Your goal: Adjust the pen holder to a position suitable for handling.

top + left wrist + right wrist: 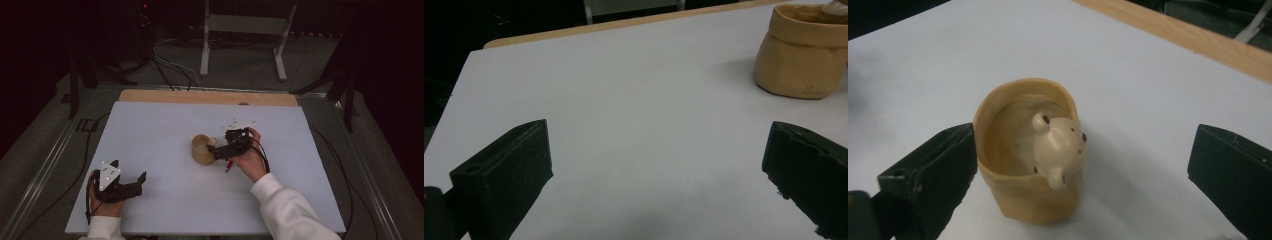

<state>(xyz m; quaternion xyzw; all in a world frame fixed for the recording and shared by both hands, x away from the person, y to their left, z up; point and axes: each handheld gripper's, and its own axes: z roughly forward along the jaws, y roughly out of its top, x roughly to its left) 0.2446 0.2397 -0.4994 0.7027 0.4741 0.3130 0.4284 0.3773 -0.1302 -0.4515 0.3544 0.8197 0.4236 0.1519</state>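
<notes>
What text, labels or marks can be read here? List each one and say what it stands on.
No text here can be read.
Tan pouch: a tiny embossed mark low on its side in the left gripper view, too small and blurred to make out.
Bear-faced toy inside the pouch: dots for eyes, no lettering.

Open white tabletop [165, 125] on every side of the tan pouch [202, 150], standing near the middle with a small bear figure [1060, 147] resting in its mouth. Right gripper [216, 151] just beside the pouch, jaws wide, blocking approach from that flank. Left gripper [141, 179] well apart at the near left corner, bare surface ahead.
</notes>
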